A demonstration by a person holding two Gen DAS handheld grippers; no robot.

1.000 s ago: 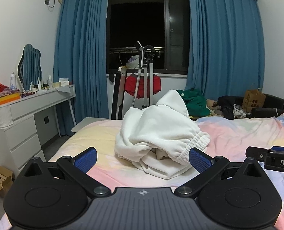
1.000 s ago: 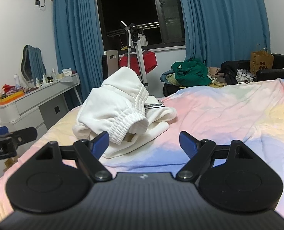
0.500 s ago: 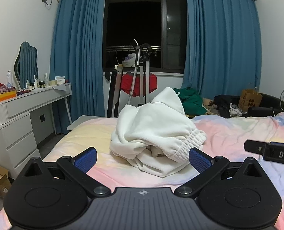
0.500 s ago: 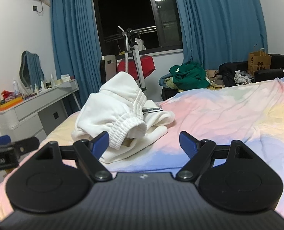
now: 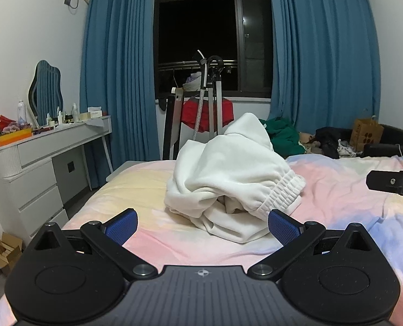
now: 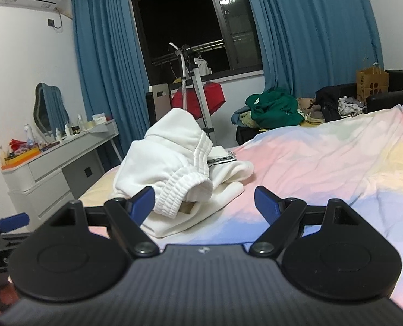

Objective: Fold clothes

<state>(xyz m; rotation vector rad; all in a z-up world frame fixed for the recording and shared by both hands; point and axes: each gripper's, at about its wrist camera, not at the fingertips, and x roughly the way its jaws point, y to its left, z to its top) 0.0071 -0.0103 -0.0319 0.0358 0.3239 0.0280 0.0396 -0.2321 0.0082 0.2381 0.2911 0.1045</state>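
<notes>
Both tools, left tool (image 5: 202, 224) and right tool (image 6: 204, 202), spread wide, empty; white garment (image 5: 232, 176) crumpled on bed (image 5: 337, 190) (untouched).

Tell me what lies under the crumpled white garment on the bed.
The white garment rests in a heap directly on the pastel bedsheet. Whatever else might sit beneath the heap is covered by its folds.
</notes>
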